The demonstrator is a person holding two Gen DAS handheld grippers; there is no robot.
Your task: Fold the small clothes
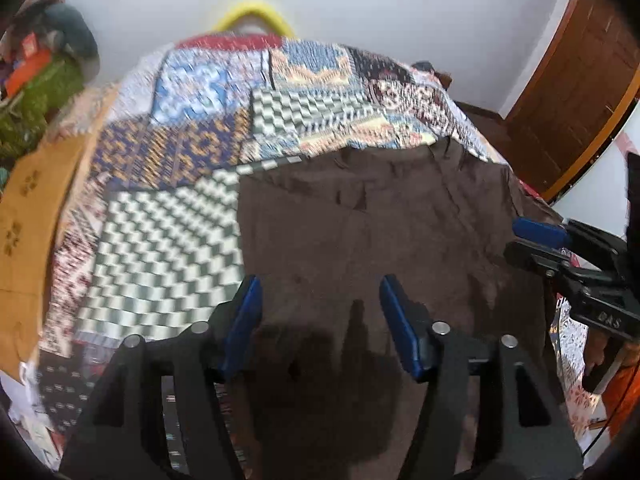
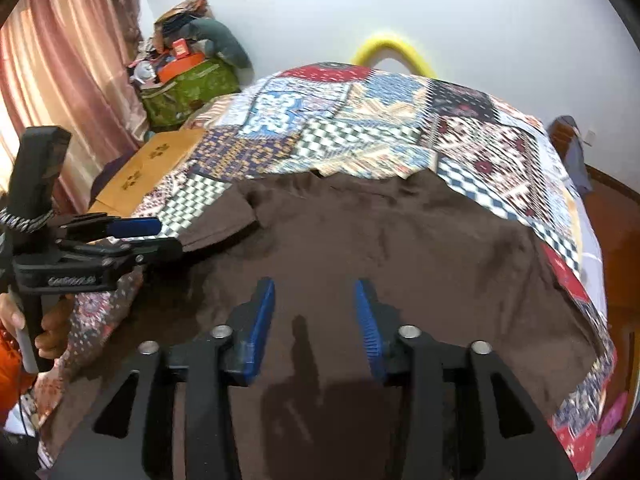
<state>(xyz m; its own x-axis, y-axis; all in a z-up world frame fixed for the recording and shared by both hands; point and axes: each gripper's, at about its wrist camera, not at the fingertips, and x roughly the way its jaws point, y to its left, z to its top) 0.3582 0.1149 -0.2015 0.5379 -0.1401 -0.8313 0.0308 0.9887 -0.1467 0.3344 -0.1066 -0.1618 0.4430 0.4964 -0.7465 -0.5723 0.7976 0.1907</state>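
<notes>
Brown garment point(image 1: 380, 220) spread on patchwork quilt point(image 1: 168, 216); both hand-held grippers point(image 1: 320, 300) point(image 2: 316, 304) agape, empty.

Plain dark brown garment point(image 2: 400, 248), no print at all. Patchwork bedspread point(image 2: 360, 112) under it: green-and-white checks, blue-and-orange squares, a red strip at the top, dark red florals on the right. Blue pads on black gripper fingers point(image 1: 246, 320). Yellow arch point(image 2: 390, 46) on a white wall point(image 2: 300, 8), pink curtain point(image 2: 60, 60), green bag point(image 2: 188, 88).
</notes>
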